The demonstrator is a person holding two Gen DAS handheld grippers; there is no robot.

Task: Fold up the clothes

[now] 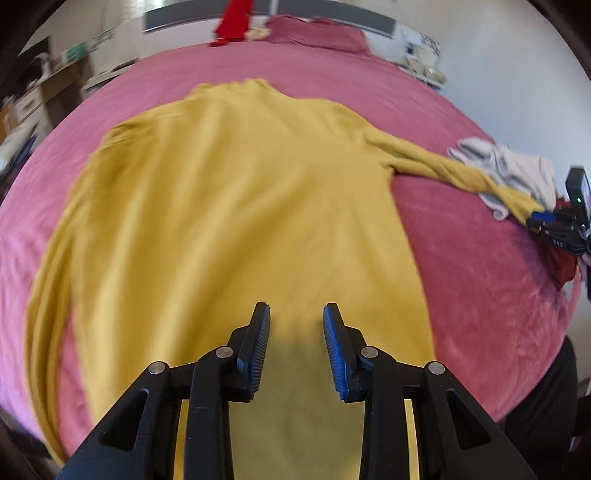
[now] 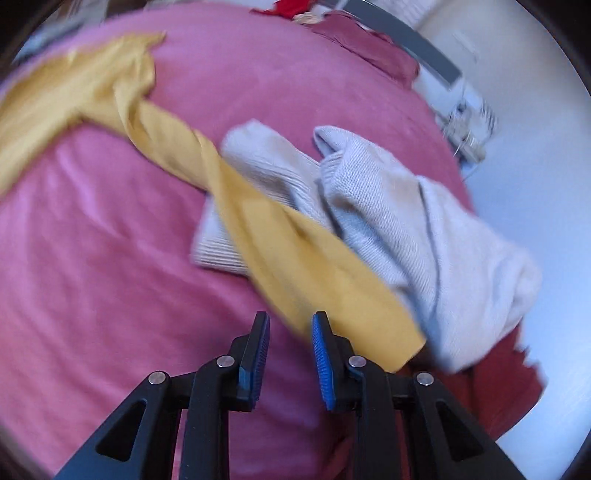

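Yellow sweater point(image 1: 229, 206): lies flat on pink bedspread point(image 1: 461, 266), collar away from you, hem twd your L gripper; slightly blurred.
Sleeve point(image 2: 280, 243): stretches out to the right, twisted, draped over grey knit sweater point(image 2: 424, 221); cuff end sits just right of your R gripper.
L gripper point(image 1: 296, 314): you hold it over the hem w/ jaws apart, nothing between them.
R gripper point(image 2: 290, 320): jaws apart too, beside the cuff; contact w/ fabric can't tell due to blur.
Grey knit: crumpled at bed's right edge, dark red garment point(image 2: 495, 384) partly under it.
Far end: maroon pillow point(image 1: 317, 31), red cloth point(image 1: 231, 22).
Containers: n/a.
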